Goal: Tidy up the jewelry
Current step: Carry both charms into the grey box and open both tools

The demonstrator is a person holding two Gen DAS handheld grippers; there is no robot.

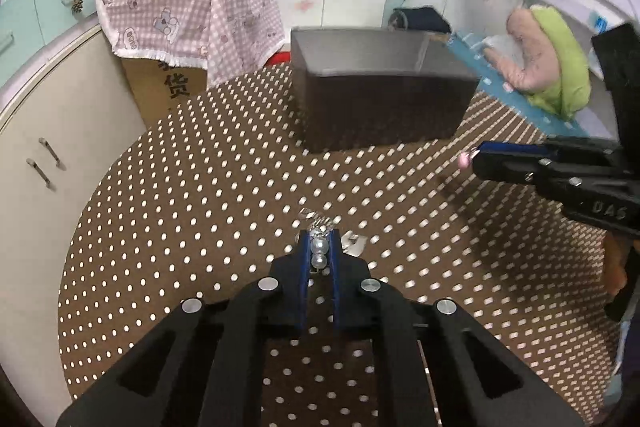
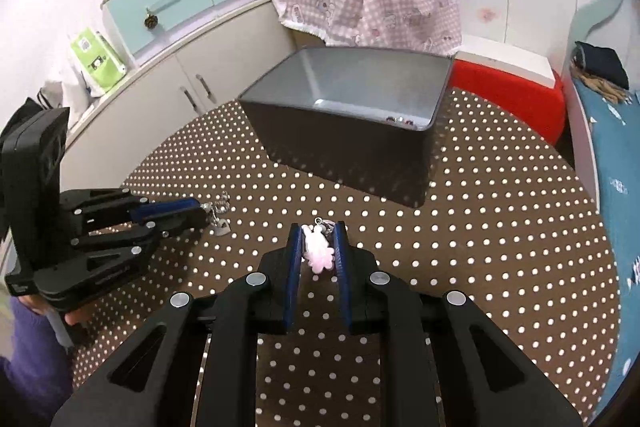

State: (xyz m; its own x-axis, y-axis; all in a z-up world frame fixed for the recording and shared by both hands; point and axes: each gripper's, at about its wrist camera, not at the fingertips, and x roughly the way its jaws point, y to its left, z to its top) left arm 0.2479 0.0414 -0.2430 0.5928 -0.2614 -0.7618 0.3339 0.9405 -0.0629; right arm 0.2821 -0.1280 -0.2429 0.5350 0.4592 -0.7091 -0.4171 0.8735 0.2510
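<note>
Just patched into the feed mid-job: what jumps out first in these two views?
Each gripper is shut on jewelry: the left gripper pinches a pearl-bead piece with silver chain, and the right gripper clamps a pink flower-shaped charm, both above the brown polka-dot tablecloth. Behind them stands an open dark grey rectangular box, a few small pieces lying in its near right corner.

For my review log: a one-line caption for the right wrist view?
Right gripper shut on a pink charm above the dotted tablecloth, facing the open grey box.
</note>
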